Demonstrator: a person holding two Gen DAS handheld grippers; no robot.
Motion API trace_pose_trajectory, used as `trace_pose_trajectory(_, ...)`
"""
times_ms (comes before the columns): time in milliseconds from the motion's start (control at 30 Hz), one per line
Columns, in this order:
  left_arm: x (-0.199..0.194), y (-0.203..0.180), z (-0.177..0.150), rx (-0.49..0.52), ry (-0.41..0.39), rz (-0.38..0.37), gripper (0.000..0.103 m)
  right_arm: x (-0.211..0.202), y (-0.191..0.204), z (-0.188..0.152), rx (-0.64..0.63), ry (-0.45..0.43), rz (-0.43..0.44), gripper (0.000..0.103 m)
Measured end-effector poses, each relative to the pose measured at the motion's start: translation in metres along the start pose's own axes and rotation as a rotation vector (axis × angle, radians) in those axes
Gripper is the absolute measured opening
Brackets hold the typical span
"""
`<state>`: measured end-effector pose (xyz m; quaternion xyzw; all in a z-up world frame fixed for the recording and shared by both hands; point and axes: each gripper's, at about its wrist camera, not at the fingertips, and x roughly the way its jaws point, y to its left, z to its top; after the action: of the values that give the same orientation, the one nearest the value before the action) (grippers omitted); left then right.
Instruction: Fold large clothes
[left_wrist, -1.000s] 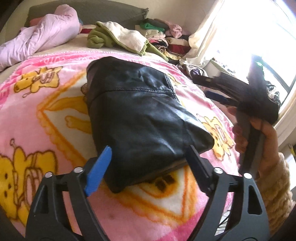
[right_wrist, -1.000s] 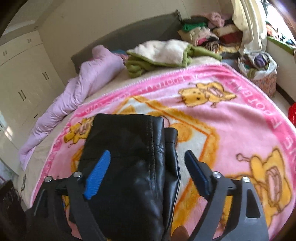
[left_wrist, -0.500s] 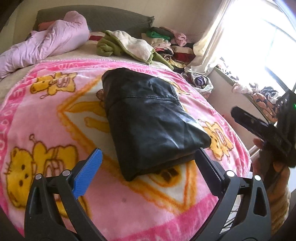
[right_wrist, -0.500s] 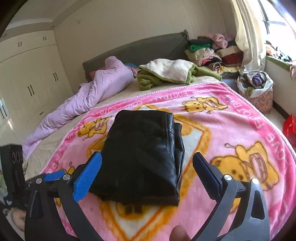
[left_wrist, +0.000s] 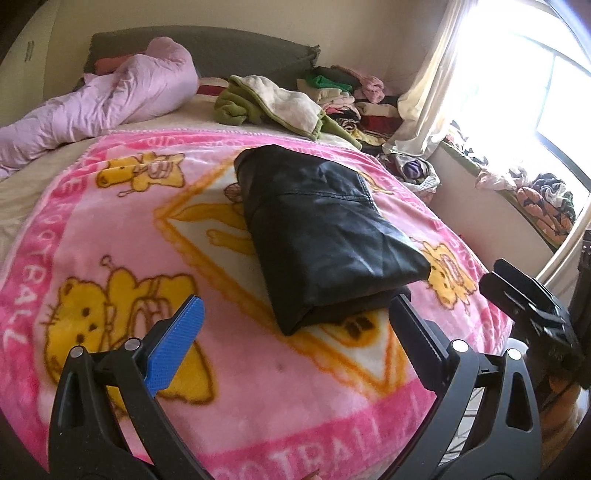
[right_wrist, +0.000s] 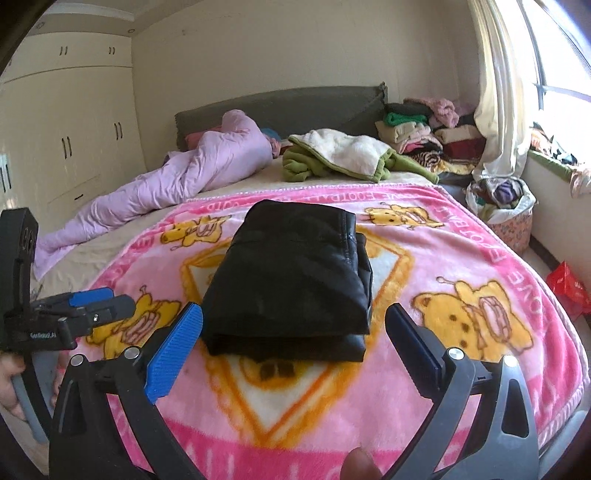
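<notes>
A black leather garment (left_wrist: 325, 236) lies folded into a thick rectangle in the middle of the pink cartoon blanket (left_wrist: 110, 236); it also shows in the right wrist view (right_wrist: 291, 277). My left gripper (left_wrist: 295, 332) is open and empty, hovering just short of the garment's near edge. My right gripper (right_wrist: 295, 332) is open and empty, also just short of the garment. Each gripper shows at the edge of the other's view: the right one (left_wrist: 532, 314) at the right, the left one (right_wrist: 74, 314) at the left.
A lilac quilt (right_wrist: 177, 184) and a green-and-cream blanket (right_wrist: 340, 155) lie near the headboard. Stacked clothes (right_wrist: 424, 129) sit at the far right corner, a full bag (right_wrist: 502, 206) on the floor by the window, wardrobes (right_wrist: 66, 122) at left.
Both grippers have pulled back and away from the folded garment, which now looks smaller and stays still on the blanket. Both stay open.
</notes>
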<state>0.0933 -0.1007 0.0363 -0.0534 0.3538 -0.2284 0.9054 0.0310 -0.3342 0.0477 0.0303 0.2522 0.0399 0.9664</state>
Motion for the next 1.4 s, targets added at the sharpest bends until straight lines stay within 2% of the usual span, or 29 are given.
trace_pose_trajectory(167,-0.003,0.002,-0.012,0.029,-0.014,0.033,0.094,-0.005,0.008,-0.023,0.009,-0.026,-0.046,0.099)
trace_pose_trajectory(333,0.001,0.009,-0.022,0.022,0.003,0.054,0.094,-0.001,0.008,-0.04,0.054,0.009,-0.043,0.099)
trace_pose_trajectory(433,0.005,0.012,-0.026,0.022,0.022,0.094,0.094,0.002,0.011,-0.045,0.034,0.028,-0.05,0.099)
trace_pose_trajectory(533,0.006,0.015,-0.028,0.017,0.02,0.106,0.094,0.006,0.012,-0.047,0.018,0.037,-0.07,0.099)
trace_pose_trajectory(700,0.008,0.017,-0.032,0.013,0.022,0.122,0.094,0.011,0.008,-0.053,0.057,0.07,-0.047,0.099)
trace_pose_trajectory(1400,0.006,0.018,-0.033,0.019,0.017,0.162,0.094,0.014,0.014,-0.055,0.017,0.087,-0.039,0.099)
